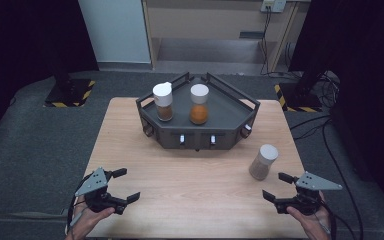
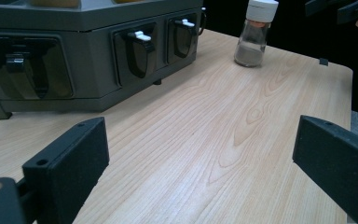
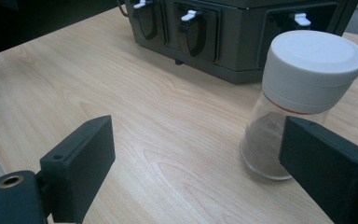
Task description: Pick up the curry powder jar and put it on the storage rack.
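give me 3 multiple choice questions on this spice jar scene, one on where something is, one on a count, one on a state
1. Where does the jar of grey-brown powder stand?
A. on the bare table, right of the rack
B. on the rack's top tray
C. between the left gripper's fingers

2. How many white-capped jars stand on the dark grey rack?
A. one
B. two
C. three

3. How is the right gripper set?
A. shut on the jar
B. shut on nothing
C. open, holding nothing

Answers:
1. A: the high view shows it alone on the wooden table, apart from the rack.
2. B: a brown-filled jar and an orange-filled jar stand on top.
3. C: the right gripper view shows its fingers spread wide, with the jar standing on the table beyond them, unclamped.
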Demonstrator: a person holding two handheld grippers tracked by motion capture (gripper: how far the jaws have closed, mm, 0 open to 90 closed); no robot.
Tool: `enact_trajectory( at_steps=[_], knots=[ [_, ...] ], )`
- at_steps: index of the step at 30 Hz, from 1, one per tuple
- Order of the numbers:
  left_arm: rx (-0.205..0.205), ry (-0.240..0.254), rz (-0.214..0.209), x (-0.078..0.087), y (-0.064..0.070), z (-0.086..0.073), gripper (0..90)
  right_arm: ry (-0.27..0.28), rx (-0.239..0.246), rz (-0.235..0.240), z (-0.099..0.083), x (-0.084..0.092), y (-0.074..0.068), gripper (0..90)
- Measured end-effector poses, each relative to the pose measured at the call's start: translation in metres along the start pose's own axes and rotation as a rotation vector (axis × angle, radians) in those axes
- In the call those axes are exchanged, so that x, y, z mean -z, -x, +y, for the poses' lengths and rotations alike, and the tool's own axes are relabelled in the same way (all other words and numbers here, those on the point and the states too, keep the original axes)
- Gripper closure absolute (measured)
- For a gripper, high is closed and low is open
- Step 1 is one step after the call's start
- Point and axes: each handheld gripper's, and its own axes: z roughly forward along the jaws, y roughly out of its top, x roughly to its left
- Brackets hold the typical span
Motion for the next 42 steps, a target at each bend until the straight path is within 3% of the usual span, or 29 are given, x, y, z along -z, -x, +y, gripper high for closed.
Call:
enact_trajectory(
  at_steps=[11, 42],
  knots=[
    [0.0, 0.014, -0.013, -0.0002, -0.0014, -0.0015, 2.2, 0.024, 0.003, 0.014, -0.0051, -0.0005, 0.0029, 10.9],
    [-0.002, 0.005, -0.018, -0.0012, -0.0013, -0.0003, 2.2, 0.003, 0.015, 0.015, -0.0019, -0.0018, 0.0, 10.9]
  ],
)
